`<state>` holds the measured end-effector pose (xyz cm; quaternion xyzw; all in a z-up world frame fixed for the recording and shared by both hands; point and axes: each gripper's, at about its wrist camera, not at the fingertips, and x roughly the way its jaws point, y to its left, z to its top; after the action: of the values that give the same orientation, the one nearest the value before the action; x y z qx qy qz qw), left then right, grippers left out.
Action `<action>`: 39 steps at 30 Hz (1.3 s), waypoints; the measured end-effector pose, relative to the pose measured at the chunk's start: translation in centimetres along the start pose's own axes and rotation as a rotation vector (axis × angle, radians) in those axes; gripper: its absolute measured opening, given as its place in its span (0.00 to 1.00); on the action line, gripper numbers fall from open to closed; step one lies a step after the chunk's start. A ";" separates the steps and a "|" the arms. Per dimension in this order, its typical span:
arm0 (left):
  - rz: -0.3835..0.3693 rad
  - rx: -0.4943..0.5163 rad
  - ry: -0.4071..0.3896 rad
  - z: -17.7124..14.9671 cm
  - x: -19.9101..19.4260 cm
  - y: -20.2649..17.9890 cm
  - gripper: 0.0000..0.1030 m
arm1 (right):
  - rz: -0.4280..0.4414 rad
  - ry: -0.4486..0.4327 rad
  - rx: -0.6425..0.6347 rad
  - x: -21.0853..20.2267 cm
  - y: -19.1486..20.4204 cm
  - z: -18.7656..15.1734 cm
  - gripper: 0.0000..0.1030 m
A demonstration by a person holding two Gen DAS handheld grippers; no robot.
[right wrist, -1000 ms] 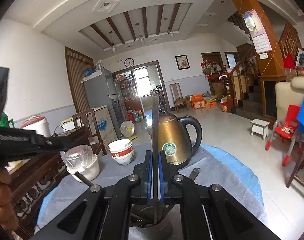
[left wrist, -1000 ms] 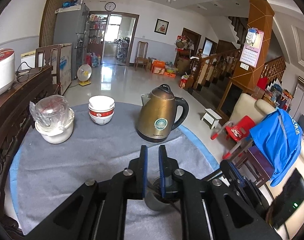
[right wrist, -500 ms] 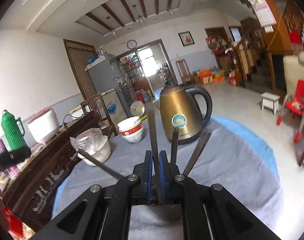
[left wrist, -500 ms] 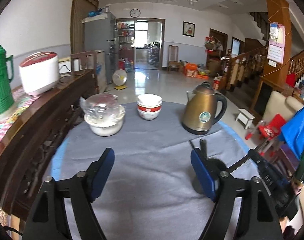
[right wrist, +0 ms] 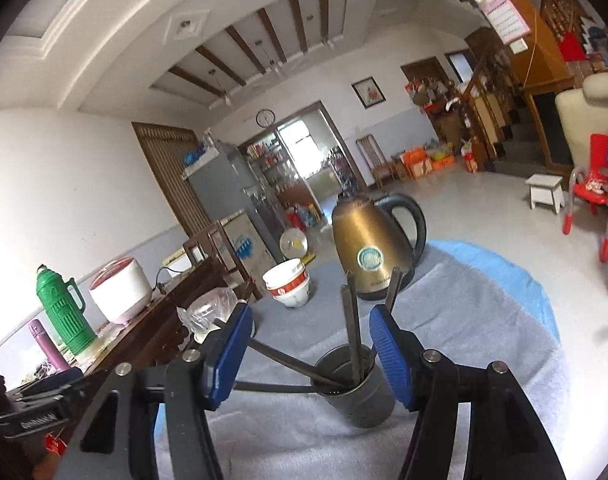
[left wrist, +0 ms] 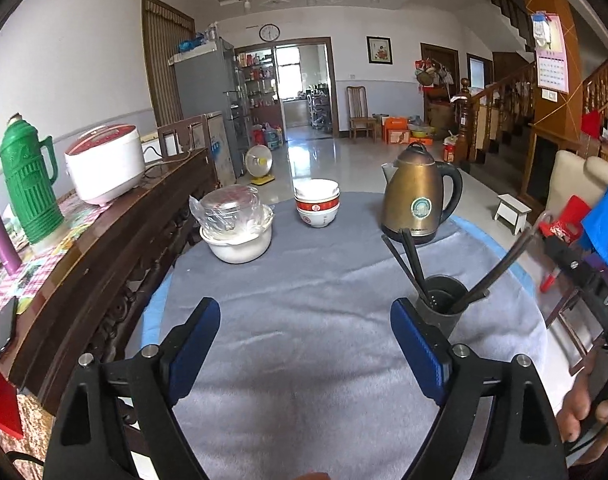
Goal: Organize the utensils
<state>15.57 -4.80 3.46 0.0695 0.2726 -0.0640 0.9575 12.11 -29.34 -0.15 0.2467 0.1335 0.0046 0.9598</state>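
Note:
A dark utensil cup (right wrist: 355,384) stands on the grey cloth (left wrist: 304,360) and holds several dark utensils (right wrist: 351,320). My right gripper (right wrist: 309,350) is just above and behind the cup, its jaws opening. The upright utensils rise between the blue pads (right wrist: 387,352), which touch none of them. In the left wrist view the cup (left wrist: 439,308) sits just beyond the right fingertip. My left gripper (left wrist: 305,340) hovers over bare cloth to the cup's left, jaws opening wide with nothing between them.
A gold kettle (left wrist: 419,204), stacked red-and-white bowls (left wrist: 316,208) and a white pot with a wrapped lid (left wrist: 236,228) stand at the table's far side. A wooden sideboard (left wrist: 116,240) with a rice cooker and a green thermos runs along the left. A hand (left wrist: 583,420) shows at lower right.
Both grippers went from shut to open. The right one let go of the upright utensil, which now stands in the cup. The left one drew away from the cup to its left.

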 end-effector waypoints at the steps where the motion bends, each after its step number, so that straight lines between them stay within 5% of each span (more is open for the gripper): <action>1: 0.006 0.002 -0.006 -0.3 -0.4 -0.1 0.85 | 0.002 -0.010 -0.003 -0.7 0.1 0.0 0.64; 14: 0.052 0.045 -0.042 -2.9 -4.1 -1.4 0.85 | 0.027 -0.008 -0.029 -6.3 1.6 -2.1 0.64; 39: 0.095 0.076 -0.074 -4.6 -7.5 -1.9 0.86 | 0.029 0.064 -0.090 -10.9 4.4 -5.6 0.64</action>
<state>6.58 -5.22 3.42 0.1163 0.2307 -0.0314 0.9655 0.38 -23.68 -0.02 0.2048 0.1602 0.0324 0.9651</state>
